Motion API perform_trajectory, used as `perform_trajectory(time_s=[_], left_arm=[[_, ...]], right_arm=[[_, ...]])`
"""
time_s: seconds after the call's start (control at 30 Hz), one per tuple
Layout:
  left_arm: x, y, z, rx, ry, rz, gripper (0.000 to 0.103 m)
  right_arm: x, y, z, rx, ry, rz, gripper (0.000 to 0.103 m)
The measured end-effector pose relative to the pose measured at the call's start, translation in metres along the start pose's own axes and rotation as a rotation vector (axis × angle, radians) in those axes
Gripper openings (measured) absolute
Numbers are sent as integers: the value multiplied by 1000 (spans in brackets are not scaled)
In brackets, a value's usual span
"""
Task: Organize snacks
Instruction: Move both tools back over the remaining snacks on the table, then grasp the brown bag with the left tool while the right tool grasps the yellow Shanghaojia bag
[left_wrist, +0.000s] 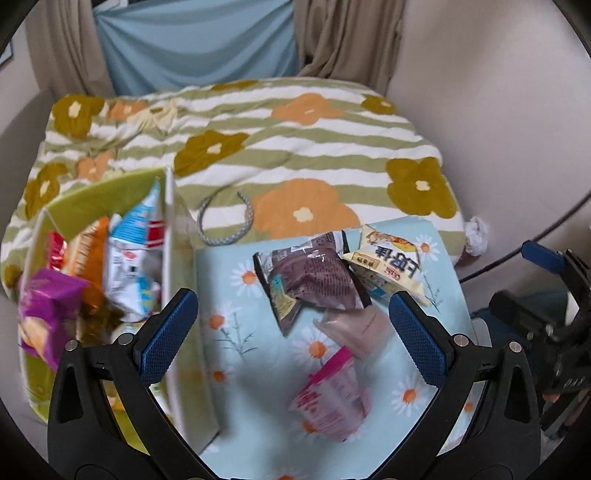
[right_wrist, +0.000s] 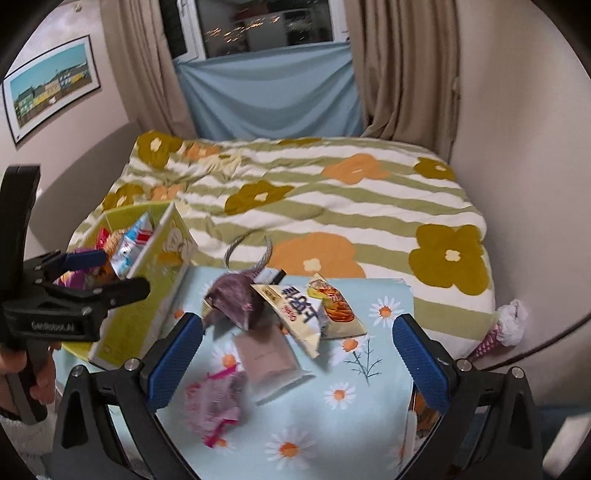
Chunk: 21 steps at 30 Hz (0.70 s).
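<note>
Left wrist view: left gripper (left_wrist: 293, 325) jaws spread wide, nothing between them, hovering over the daisy-print cloth (left_wrist: 236, 354) laid on the bed. Green box (left_wrist: 110, 192) sits at left, already stuffed with packets: a purple one (left_wrist: 48, 306), an orange one (left_wrist: 92, 251), a white-and-blue bag (left_wrist: 133, 258). Loose snacks on the cloth: dark brown packet (left_wrist: 310, 280), yellow-and-white packet with Korean print (left_wrist: 388, 262), pale pink sachet (left_wrist: 358, 328), pink-and-white packet (left_wrist: 332, 398). All look like light, crinkly film, soft and slippery; my guess is pinching a sealed edge or corner beats squeezing the puffed middle, which may crush what's inside. Motion blur smears the box contents and the near packets, labels unreadable. Right gripper only partly visible at the frame's right edge

Right wrist view: right gripper (right_wrist: 297, 354) also wide open and empty, above the same pile. Brown packet (right_wrist: 236, 299) overlaps the Korean-print one (right_wrist: 299, 314), and a noodle-picture packet (right_wrist: 336, 310) is tucked behind it, so edges are half buried. Pink sachet (right_wrist: 269, 358) lies flat and clear, easiest pick I'd say. Pink-and-white packet (right_wrist: 214, 406) is blurred. Grey rope loop (right_wrist: 251, 251) lies on the floral duvet (right_wrist: 369, 206) behind. Something orange sits under the right finger, cut off, can't identify
</note>
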<state>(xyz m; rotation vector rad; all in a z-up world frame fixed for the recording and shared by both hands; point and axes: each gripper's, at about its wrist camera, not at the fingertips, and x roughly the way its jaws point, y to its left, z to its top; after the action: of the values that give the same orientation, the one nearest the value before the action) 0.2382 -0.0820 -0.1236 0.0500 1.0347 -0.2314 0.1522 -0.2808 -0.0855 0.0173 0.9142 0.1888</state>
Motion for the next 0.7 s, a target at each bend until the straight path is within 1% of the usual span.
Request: perform_trajectory(time_s=[0.17, 0.33, 0.5, 0.6, 0.7], left_arm=[[42, -6, 6, -50, 67, 51, 103], [79, -4, 9, -86, 122, 67, 103], [97, -3, 9, -102, 146, 81, 103], [106, -4, 11, -108, 161, 70, 103], [115, -6, 13, -101, 172, 75, 103]], right_arm=[[39, -19, 0, -39, 67, 67, 102], [79, -28, -4, -78, 123, 127, 102], [114, -25, -2, -149, 159, 163, 102], [133, -20, -1, -193, 175, 165, 102], [151, -18, 0, -223, 199, 170, 102]])
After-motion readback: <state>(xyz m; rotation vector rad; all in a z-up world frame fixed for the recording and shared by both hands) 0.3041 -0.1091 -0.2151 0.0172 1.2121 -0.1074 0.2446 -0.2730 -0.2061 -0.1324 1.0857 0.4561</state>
